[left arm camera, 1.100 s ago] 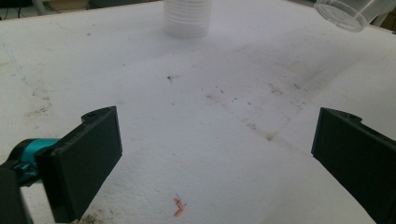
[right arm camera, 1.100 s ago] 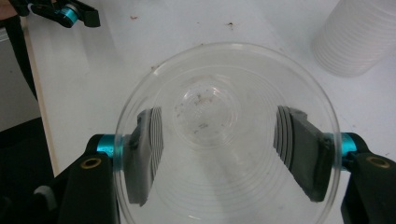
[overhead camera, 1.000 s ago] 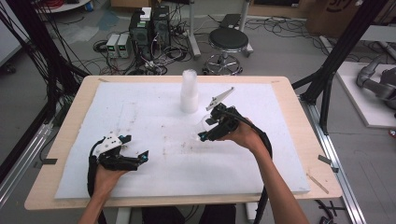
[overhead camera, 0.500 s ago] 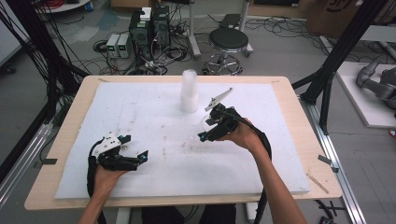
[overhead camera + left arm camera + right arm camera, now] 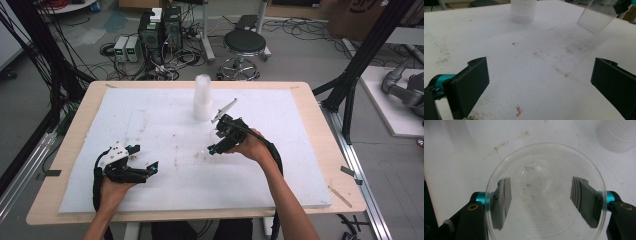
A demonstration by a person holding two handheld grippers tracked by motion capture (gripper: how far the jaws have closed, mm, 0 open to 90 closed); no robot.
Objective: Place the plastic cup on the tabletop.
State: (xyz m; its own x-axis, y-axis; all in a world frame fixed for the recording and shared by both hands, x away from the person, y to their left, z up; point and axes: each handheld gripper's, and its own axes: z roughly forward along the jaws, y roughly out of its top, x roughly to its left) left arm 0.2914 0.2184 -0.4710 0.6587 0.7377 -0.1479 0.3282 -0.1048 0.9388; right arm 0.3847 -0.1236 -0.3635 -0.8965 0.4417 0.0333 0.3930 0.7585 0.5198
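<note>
Tongs first: my left tongs point(image 5: 150, 170) sit nearest me, low over the white foam sheet point(image 5: 150, 120) that covers the desk point(image 5: 320, 125), with the person's left hand point(image 5: 112, 187) wrapped round the body. From the left gripper view the two black jaws stand wide apart with bare foam between them, and a small orange scrap point(image 5: 518, 112) lies on the sheet just ahead of them, nearer the left jaw.

Farther out and to the right of those jaws, my right tongs point(image 5: 212, 148) are held above the sheet in the person's right hand point(image 5: 252, 147), tilted down toward it. They are closed on a clear plastic cup point(image 5: 544, 192): in the right gripper view I look straight into its round mouth, and the ribbed grey pads point(image 5: 504, 200) press against its wall from either side, seen through the plastic. In the left gripper view the same cup hangs at a slant beyond the right jaw, clear of the foam. In the high view the cup is too faint for me to make out.

Beyond the right tongs, close by and a little to their left in the high view, a stack of clear cups point(image 5: 202, 97) stands upright on the foam, apart from the held cup.
</note>
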